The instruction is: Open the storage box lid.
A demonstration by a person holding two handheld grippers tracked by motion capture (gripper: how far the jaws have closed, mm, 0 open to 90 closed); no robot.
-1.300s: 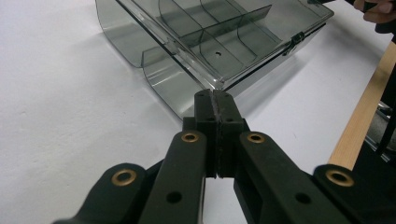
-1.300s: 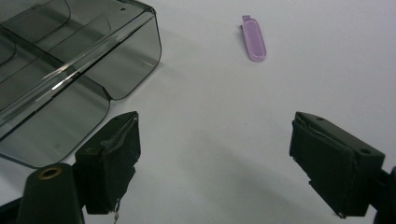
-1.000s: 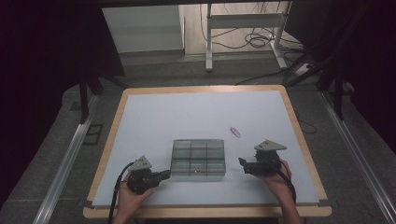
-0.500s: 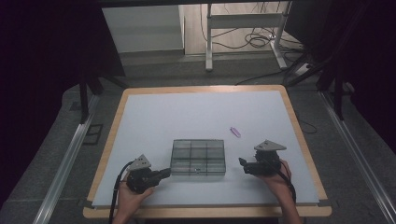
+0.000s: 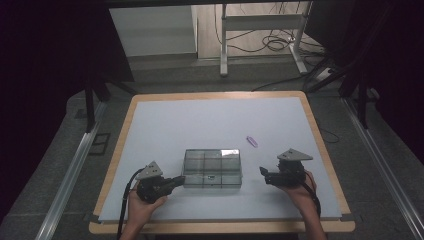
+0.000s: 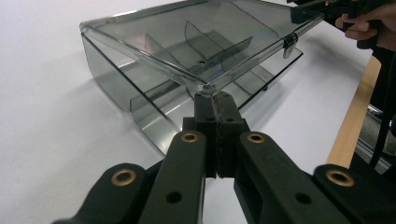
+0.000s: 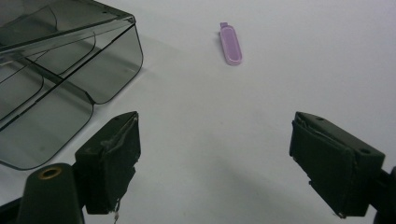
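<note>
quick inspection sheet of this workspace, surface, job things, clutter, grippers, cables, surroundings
surface: pale table top with a wooden rim, bare apart from the two items below
job's things: clear grey compartment box near the front edge, its lid tilted up off the base on the near side; small purple piece lying apart to the box's right
clutter: nothing seen
grippers: left gripper shut, its tips at the lid's front edge; right gripper open, on the box's right, holding nothing
cables: one trails from the left gripper; loose cables on the floor behind the table
surroundings: metal frame legs behind, dark curtains at the sides
</note>
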